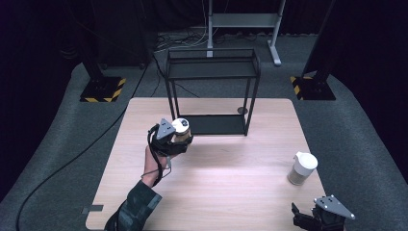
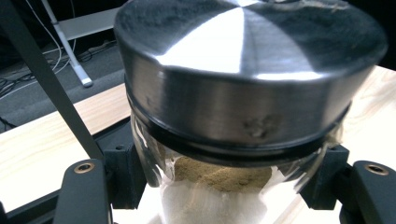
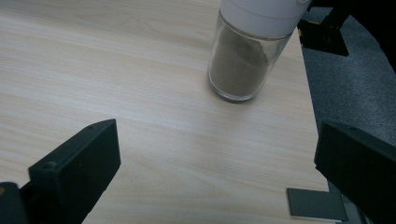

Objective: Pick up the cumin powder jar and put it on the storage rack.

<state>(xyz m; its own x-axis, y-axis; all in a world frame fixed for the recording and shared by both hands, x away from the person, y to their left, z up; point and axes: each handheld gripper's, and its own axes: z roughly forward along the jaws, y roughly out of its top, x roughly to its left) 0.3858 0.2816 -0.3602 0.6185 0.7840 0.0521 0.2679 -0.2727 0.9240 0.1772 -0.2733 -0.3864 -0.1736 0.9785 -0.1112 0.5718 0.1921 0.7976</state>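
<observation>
The left tool point(image 1: 179, 139) is clamped on a steel-lidded spice jar point(image 1: 181, 130), held above the table point(image 1: 216, 192) just before the black wire shelf point(image 1: 211, 67). Keep it upright, clear the shelf's front bar, then set it down squarely. The right tool point(image 1: 312, 219) rests wide open and empty, near the white-capped jar point(image 1: 302, 168).

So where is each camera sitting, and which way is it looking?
High view: above the person's side, looking forward and down on the table and black rack; a forearm and both grippers show.
Left gripper view: on the left gripper, looking along its jaws at the metal-lidded jar they clamp.
Right gripper view: on the right gripper, looking past open jaws at the white-lidded jar.
Shared: the high view shows both jars too.
</observation>
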